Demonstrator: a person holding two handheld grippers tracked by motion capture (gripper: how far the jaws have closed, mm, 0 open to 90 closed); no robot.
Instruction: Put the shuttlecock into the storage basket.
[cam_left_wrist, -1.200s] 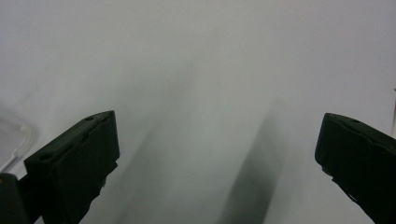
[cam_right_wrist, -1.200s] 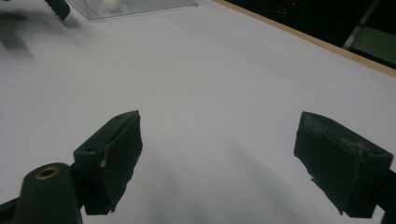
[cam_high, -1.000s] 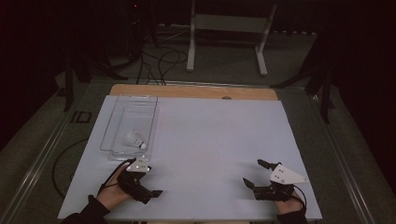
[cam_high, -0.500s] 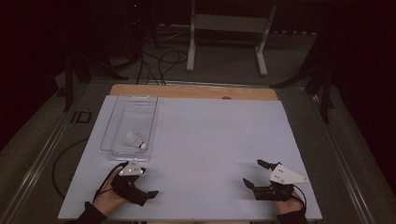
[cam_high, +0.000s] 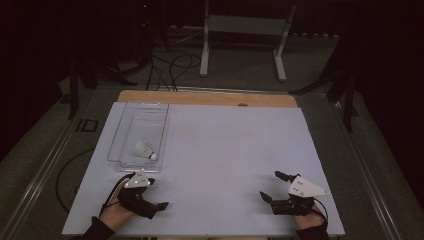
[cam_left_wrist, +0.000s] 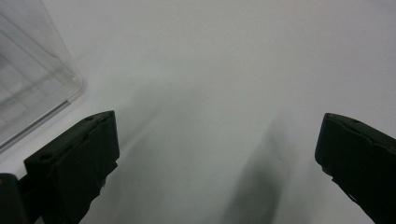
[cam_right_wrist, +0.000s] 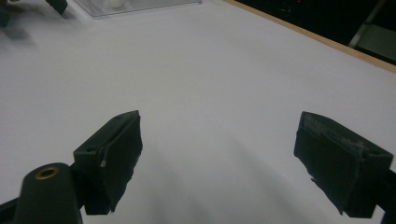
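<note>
Both tools spread and empty, left tool (cam_high: 152, 196) just below the clear tray (cam_high: 116, 145) holding the shuttlecock (cam_high: 145, 150), right tool (cam_high: 274, 187) well apart on the counter (cam_high: 225, 150); likely best approach: descend over the cork, pinch gently.

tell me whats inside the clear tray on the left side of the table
One white shuttlecock lies in the clear tray, near its front end, cork toward the tray's right wall. The rest of the tray looks bare; its see-through walls cover nothing.
</note>
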